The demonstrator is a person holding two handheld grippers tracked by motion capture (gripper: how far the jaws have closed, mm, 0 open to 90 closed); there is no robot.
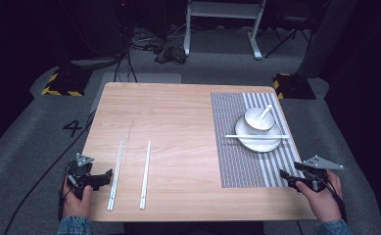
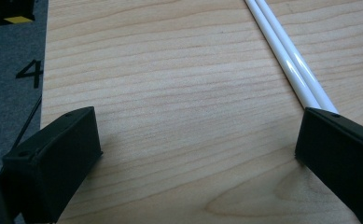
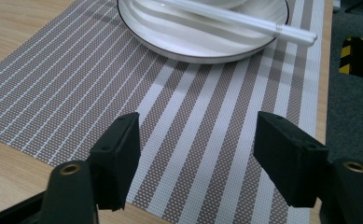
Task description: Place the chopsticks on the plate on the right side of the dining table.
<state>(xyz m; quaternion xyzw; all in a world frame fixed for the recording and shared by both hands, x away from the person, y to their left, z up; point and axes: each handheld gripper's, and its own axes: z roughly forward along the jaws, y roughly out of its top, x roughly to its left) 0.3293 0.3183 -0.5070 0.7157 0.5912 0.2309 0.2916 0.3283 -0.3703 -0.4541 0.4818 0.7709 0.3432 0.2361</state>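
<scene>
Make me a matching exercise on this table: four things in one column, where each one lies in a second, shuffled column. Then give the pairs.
Things:
1. spoon
2. bowl
3. plate
4. left gripper

Places:
A. on the striped placemat
B. in the bowl
C. beside the chopstick pair lying on bare wood
D. on the plate

Pairs: 1-B, 2-D, 3-A, 4-C

floor: grey carpet [image 1: 21,127] | white desk frame [image 1: 225,24] behind | room: dark
</scene>
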